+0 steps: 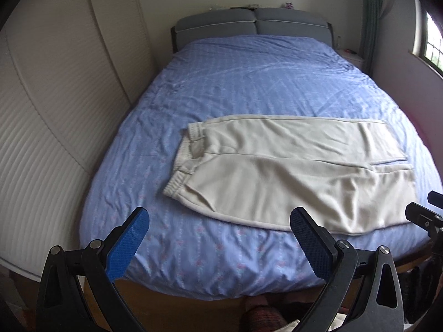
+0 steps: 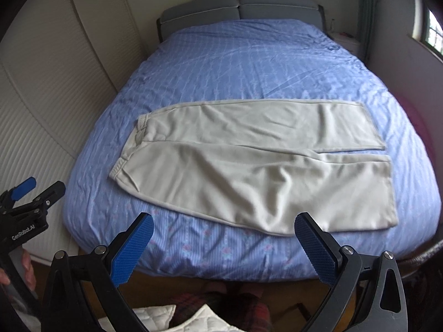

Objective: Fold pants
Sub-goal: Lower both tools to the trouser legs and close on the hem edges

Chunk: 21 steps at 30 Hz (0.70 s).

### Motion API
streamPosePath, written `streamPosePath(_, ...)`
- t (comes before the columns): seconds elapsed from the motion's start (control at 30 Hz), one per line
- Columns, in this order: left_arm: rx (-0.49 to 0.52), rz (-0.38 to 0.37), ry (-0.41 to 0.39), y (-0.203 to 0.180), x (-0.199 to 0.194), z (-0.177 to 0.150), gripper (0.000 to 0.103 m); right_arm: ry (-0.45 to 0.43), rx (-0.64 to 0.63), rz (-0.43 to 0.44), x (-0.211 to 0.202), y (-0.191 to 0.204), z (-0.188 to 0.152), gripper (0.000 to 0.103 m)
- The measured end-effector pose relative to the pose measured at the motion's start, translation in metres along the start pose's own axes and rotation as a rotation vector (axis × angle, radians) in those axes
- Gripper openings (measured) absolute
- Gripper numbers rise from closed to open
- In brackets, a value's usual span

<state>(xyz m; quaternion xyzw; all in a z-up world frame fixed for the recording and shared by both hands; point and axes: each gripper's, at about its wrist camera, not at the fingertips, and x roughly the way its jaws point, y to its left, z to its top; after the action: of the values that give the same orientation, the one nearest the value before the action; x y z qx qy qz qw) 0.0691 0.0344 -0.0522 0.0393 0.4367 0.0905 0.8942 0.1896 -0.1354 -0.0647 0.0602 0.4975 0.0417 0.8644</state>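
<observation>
Cream pants (image 1: 290,171) lie flat across the blue bed (image 1: 235,83), waistband (image 1: 180,166) at the left and the two leg hems at the right. They also show in the right wrist view (image 2: 249,166), waistband (image 2: 130,149) left, legs side by side. My left gripper (image 1: 218,221) is open and empty, held above the bed's near edge, short of the pants' near seam. My right gripper (image 2: 223,227) is open and empty, just short of the near leg. The left gripper also shows in the right wrist view (image 2: 38,191).
A ribbed white wardrobe (image 1: 55,110) runs close along the bed's left side. A grey headboard (image 1: 249,22) stands at the far end. A nightstand (image 1: 351,55) and a window (image 1: 426,44) are at the far right. Wood floor and plaid-clad legs (image 2: 229,304) are below.
</observation>
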Motion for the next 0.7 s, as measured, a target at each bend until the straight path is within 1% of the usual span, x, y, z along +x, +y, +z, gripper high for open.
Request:
streamPosePath(0.07,-0.003,0.018,0.006,0.008,0.012,0.001,0.103,0.040,0.010,0.031,0.024,0.004,0.007,0.103)
streamPosePath(0.2,0.011,0.012,0.032,0.031,0.047,0.004,0.103,0.107,0.054,0.080,0.067,0.020,0.013,0.103)
streamPosePath(0.27,0.025,0.003,0.063,0.040,0.070,0.005,0.103,0.146,0.106,0.075,0.091,0.027,0.011,0.103)
streamPosePath(0.33,0.036,-0.015,0.115,0.053,0.103,0.004,0.103,0.190,0.187,0.066,0.115,0.029,0.005,0.103)
streamPosePath(0.47,0.020,-0.048,0.216,0.074,0.169,-0.007,0.103,0.247,0.332,0.024,0.162,0.030,-0.012,0.103)
streamPosePath(0.57,0.002,-0.078,0.288,0.076,0.212,-0.019,0.103,0.296,0.393,-0.012,0.201,0.028,-0.025,0.102)
streamPosePath(0.7,-0.026,-0.114,0.355,0.071,0.267,-0.032,0.103,0.339,0.463,-0.025,0.246,0.022,-0.038,0.101)
